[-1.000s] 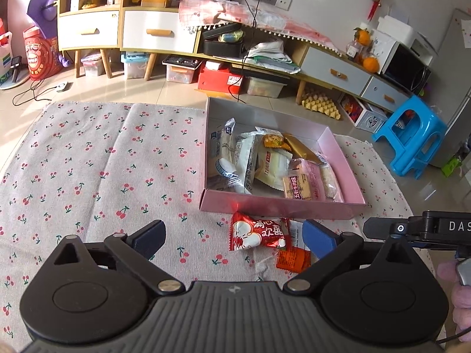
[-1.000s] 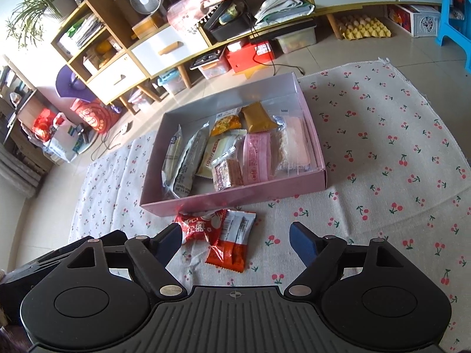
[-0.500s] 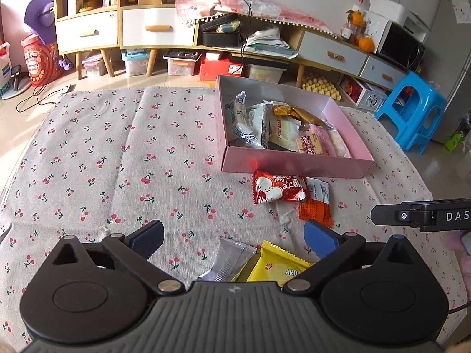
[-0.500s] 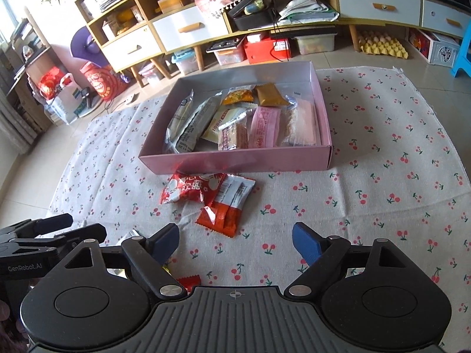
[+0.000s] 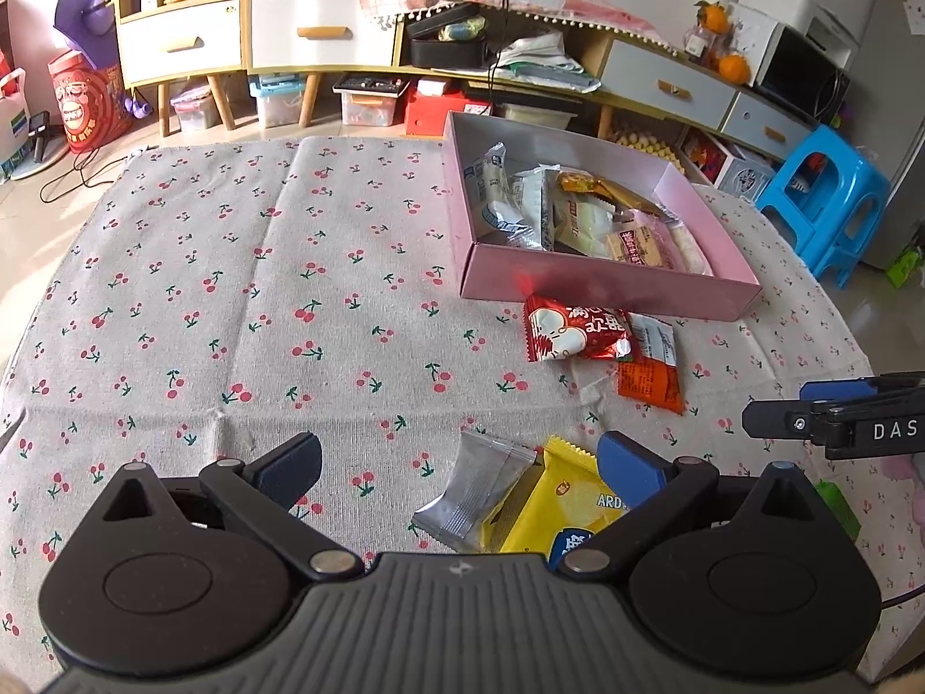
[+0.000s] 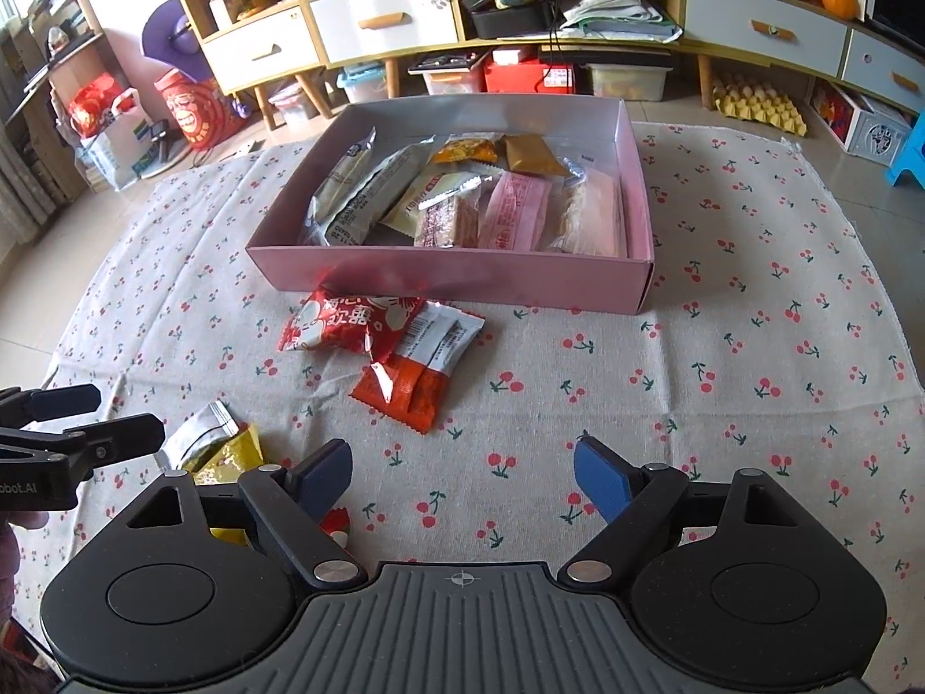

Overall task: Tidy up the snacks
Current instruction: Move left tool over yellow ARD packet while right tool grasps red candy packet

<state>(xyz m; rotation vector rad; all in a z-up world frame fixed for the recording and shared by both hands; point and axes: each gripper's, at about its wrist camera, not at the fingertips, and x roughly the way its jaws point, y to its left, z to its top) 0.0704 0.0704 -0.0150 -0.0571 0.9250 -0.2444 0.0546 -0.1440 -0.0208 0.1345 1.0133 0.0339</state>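
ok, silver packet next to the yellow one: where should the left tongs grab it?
Grip the silver packet at its far crimped end, which lifts slightly off the cloth. Come from above with the left tongs, open now, closing across its width. Its right edge overlaps the yellow packet, so avoid that side.

You can read "ARD" on the yellow packet and "DAS" on the right tool. Your left tool reads "obot.AI"; a cream packet in the box shows "TOBOT".
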